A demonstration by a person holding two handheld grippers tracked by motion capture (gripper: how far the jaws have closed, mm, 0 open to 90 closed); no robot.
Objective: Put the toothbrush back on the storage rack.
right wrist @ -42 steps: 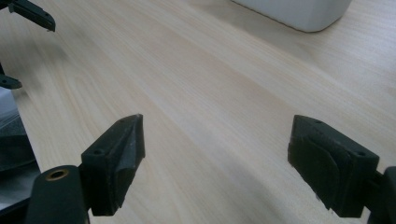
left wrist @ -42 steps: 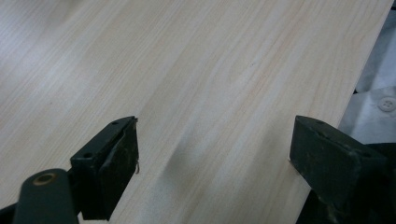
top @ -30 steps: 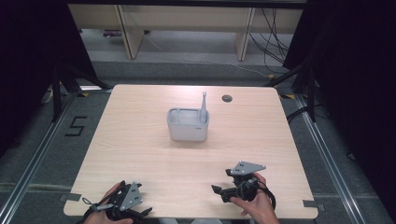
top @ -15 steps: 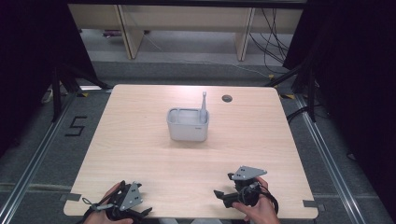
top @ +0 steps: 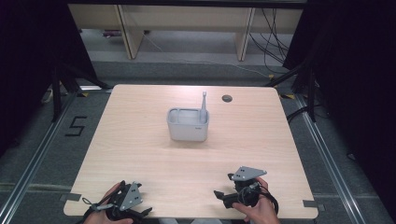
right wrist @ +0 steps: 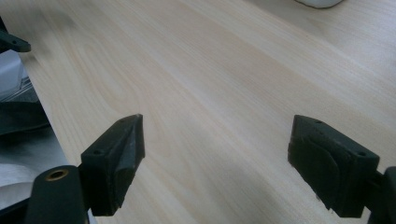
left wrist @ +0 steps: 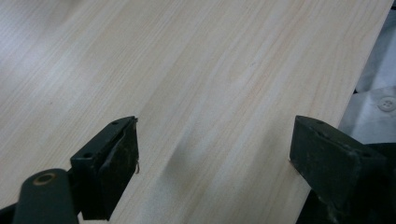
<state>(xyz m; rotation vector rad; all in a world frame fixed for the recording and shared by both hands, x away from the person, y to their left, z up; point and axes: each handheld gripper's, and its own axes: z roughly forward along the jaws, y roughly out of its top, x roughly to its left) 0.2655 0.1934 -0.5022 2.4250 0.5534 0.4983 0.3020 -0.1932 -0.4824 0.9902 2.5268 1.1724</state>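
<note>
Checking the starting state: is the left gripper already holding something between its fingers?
No, the left gripper is open, its fingers spread wide with only bare wooden table showing between them.

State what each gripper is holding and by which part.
Nothing is held. The left gripper and the right gripper both have their jaws wide apart over the bare wooden table, near its front edge.

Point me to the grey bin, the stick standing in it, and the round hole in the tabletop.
grey bin (top: 187, 132): high view, front wall.
stick (top: 203, 103): high view, upper shaft above the rim.
round hole (top: 227, 98): high view, its centre.
</note>
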